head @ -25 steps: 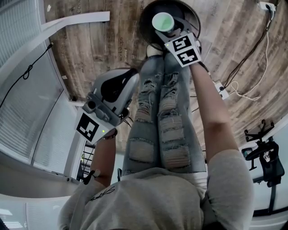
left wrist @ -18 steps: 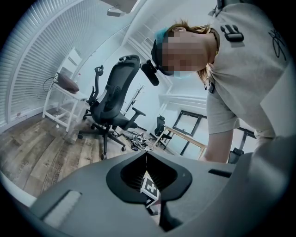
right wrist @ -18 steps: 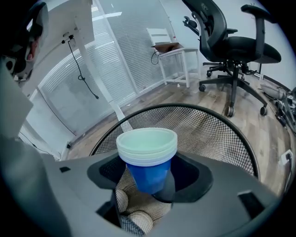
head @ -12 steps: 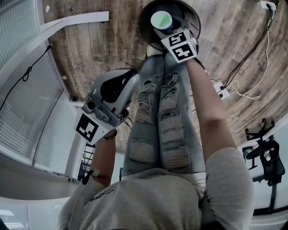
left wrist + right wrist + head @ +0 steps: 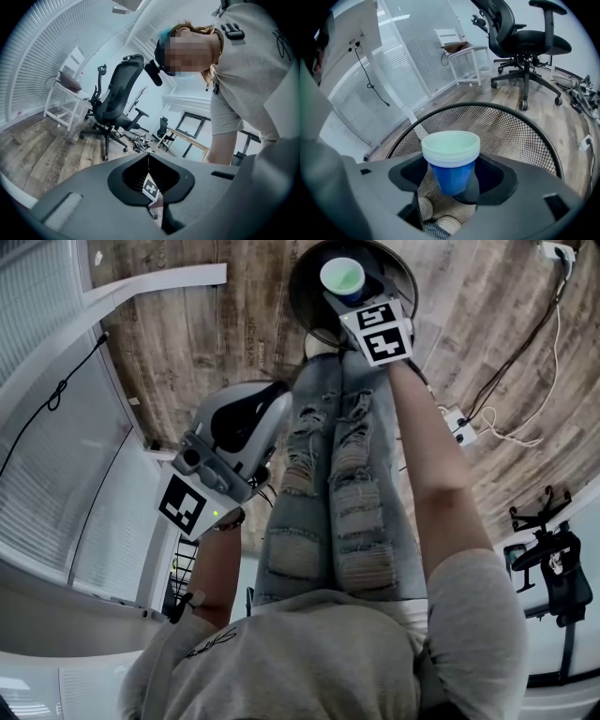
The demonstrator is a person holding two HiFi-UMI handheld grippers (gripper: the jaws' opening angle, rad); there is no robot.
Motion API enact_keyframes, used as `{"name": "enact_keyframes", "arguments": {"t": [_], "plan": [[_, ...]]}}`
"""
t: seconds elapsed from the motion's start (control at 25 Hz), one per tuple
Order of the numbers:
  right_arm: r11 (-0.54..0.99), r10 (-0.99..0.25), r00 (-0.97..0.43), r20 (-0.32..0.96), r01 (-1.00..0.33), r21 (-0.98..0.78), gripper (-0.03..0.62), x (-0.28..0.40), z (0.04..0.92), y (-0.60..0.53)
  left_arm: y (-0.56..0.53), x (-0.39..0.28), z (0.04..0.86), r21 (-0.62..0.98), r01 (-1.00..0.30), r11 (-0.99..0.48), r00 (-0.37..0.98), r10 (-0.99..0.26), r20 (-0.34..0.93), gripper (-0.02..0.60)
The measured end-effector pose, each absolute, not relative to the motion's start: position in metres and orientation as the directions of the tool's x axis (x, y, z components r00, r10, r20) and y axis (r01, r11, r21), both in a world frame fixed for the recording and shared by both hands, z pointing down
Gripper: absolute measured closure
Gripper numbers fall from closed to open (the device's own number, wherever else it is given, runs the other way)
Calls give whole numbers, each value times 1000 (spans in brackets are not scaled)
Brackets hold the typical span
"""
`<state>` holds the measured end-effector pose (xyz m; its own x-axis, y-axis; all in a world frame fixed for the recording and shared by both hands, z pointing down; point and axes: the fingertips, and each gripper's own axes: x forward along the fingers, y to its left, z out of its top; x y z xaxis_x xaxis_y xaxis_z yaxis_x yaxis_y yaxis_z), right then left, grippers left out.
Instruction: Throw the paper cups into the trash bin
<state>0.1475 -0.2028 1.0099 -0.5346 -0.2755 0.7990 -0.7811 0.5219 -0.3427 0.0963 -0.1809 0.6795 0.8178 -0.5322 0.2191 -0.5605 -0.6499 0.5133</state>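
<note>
the right gripper [image 5: 452, 180] had its jaws clamped on a nested stack of paper cups [image 5: 451, 161], blue in the body with pale green rims, gripping the stack low on its sides so that it stood upright with the rims uppermost. in the head view the stack sat inside the outline of the round black mesh trash bin [image 5: 401, 268], which stood on the wooden floor [image 5: 187, 324] just in front of the person's feet; the right gripper view showed the bin's mesh wall and dark rim curving behind the cups. the right arm was stretched out towards the bin. the left gripper [image 5: 149, 187] was held back beside the person's left hip, well apart from the bin, tipped up towards the person's chest, its jaws together with nothing between them. a black office chair [image 5: 525, 42] stood on the floor beyond the bin, and a white power strip [image 5: 459, 423] with cables lay off to the right.
</note>
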Motion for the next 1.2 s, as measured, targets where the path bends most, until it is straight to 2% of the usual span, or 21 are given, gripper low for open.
{"name": "enact_keyframes", "arguments": {"t": [0.64, 1.2], "plan": [[538, -272, -560, 783, -763, -359, 299, 148, 983, -200, -188, 99, 658, 497, -549, -672, 823, -536, 186, 575], [610, -300, -599, 743, -719, -333, 299, 134, 901, -203, -189, 103, 621, 473, -520, -711, 845, -508, 165, 575]]}}
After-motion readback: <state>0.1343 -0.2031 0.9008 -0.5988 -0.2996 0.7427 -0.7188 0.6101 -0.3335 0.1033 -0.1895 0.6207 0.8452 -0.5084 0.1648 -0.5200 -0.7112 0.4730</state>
